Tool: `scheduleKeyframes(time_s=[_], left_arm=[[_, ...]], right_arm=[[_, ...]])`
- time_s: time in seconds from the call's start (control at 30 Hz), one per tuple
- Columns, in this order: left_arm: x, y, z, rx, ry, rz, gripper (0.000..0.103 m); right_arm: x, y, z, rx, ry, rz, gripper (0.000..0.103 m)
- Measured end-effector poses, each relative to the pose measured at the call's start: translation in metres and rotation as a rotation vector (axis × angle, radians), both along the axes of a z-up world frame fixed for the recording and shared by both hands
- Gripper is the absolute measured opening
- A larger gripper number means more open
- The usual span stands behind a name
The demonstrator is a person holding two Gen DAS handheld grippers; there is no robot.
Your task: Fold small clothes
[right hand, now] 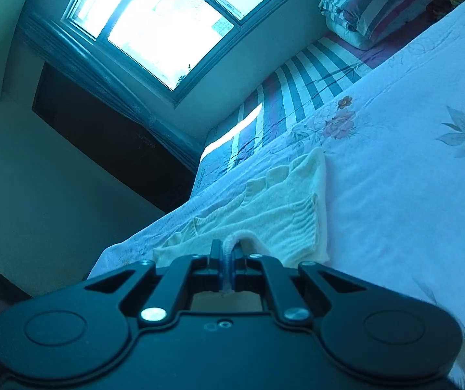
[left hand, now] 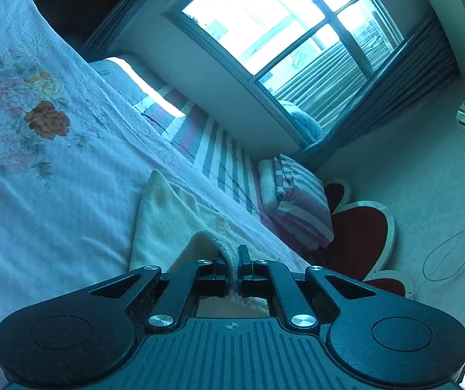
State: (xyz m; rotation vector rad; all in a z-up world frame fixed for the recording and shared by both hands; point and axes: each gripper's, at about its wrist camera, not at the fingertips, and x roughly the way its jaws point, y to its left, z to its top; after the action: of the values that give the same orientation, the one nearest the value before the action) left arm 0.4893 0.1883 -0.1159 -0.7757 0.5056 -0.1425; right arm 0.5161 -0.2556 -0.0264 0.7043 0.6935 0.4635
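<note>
A small cream knitted sweater [left hand: 170, 221] lies on the floral bedspread [left hand: 37, 162]. My left gripper [left hand: 231, 260] is shut on a ribbed edge of it, lifted a little off the bed. In the right wrist view the same sweater [right hand: 284, 208] lies spread with ribbed cuffs showing, and my right gripper [right hand: 227, 253] is shut on another edge of it. The pinched folds rise between the jaws of each gripper. The part of the sweater under the grippers is hidden.
A striped sheet [left hand: 219, 149] covers the far side of the bed below a bright window [left hand: 264, 22]. A striped pillow [left hand: 297, 201] sits at the bed's head by a red flower-shaped headboard [left hand: 359, 237]. The pillow also shows in the right wrist view [right hand: 375, 3].
</note>
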Motion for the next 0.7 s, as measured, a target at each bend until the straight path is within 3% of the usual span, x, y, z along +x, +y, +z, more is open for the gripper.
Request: scheduleKeyframes(time_s=[0.2,0.47,0.7], left_arm=[[0.071,-0.001,-0.024,0.02,0.074,-0.004,0.004],[0.131,-0.001,-0.038,0.058,0.156,-0.03,0.004],[0.171,0.005,-0.048,0.064,0.162,-0.043,0.004]], right_arm=[[0.072,0.0,-0.032,0.035,0.081,-0.006,0.005],[0.119,0.001,-0.059,0.063,0.153,-0.007,0.006],[0.152,0.007,-0.066,0.05,0.133,-0.012,0.006]])
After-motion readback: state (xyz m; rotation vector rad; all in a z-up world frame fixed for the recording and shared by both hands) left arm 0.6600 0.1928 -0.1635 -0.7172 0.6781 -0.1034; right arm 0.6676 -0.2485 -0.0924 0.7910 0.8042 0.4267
